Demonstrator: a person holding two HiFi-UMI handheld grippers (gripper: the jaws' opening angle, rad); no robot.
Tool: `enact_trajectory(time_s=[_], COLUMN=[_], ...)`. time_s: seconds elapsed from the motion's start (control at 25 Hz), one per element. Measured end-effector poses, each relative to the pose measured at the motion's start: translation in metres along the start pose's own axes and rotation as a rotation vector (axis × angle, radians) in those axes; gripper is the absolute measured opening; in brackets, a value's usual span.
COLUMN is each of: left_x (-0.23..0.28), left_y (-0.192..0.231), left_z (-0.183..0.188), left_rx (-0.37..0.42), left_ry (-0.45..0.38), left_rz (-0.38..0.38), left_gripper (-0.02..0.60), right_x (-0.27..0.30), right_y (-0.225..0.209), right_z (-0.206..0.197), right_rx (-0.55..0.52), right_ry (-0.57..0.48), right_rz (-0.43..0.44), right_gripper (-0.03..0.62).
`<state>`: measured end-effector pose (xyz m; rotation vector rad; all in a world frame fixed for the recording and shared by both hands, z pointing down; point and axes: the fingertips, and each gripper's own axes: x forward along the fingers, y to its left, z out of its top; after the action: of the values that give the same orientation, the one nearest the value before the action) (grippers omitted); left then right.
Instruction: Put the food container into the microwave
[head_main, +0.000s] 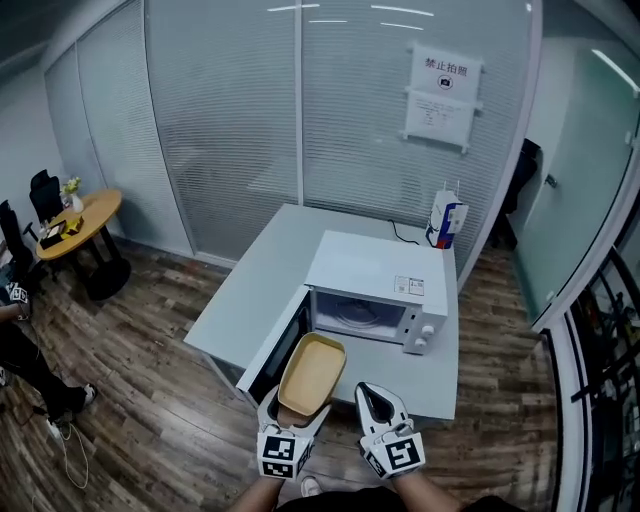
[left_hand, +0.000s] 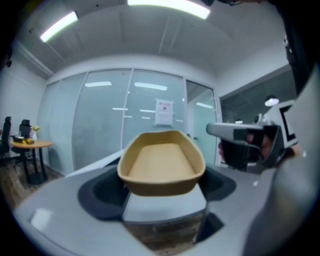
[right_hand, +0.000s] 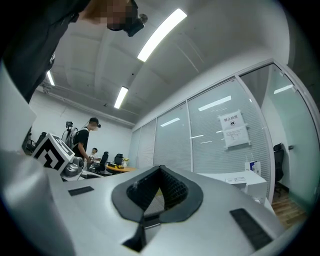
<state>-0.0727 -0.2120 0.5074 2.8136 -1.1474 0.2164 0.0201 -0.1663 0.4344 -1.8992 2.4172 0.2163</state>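
A tan, empty oval food container (head_main: 312, 374) hangs in the air just in front of the open microwave (head_main: 372, 284), below its cavity (head_main: 358, 314). My left gripper (head_main: 291, 407) is shut on the container's near end. In the left gripper view the container (left_hand: 162, 162) sticks out level beyond the jaws of the left gripper (left_hand: 163, 194). My right gripper (head_main: 377, 402) hovers just right of the container with nothing in it. The right gripper (right_hand: 160, 173) shows its jaws closed together. The microwave door (head_main: 277, 348) swings out to the left.
The microwave stands on a pale grey table (head_main: 268, 262) with a blue-and-white carton (head_main: 447, 222) at its far right corner. A glass wall with a notice (head_main: 442, 96) runs behind. A round wooden table (head_main: 82, 224) and a person's legs (head_main: 25, 362) are at far left.
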Motion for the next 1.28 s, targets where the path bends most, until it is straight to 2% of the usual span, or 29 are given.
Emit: enact_trajectory(time_s=[0.36,0.64,0.88,1.04,1.28], left_x=[0.038,0.081,0.127,0.155,0.198], left_y=[0.001,-0.004,-0.006,-0.006,-0.004], left_z=[-0.014,-0.030,-0.042,-0.053,-0.069], left_rx=[-0.012,-0.003,-0.031,-0.052,-0.029], left_ry=[0.052,0.098,0.139,0.163,0.213], left_rz=[-0.085,-0.105,-0.114,-0.091,-0.050], left_gripper=[0.465,0.465,0.465,0.465,0.465], right_x=[0.011,0.024,0.047,0.066,0.092], right_y=[-0.025,-0.068,-0.108,-0.130,-0.151], right_z=[-0.004,-0.021,-0.039,-0.058,-0.082], right_rx=[-0.016,-0.016,-0.019,-0.010,-0.028], right_ry=[0.023,0.049,0.074,0.097,0.099], right_rz=[-0.076,-0.112,-0.101,-0.068,-0.014], right_gripper=[-0.002,-0.002,-0.002,-0.002,-0.002])
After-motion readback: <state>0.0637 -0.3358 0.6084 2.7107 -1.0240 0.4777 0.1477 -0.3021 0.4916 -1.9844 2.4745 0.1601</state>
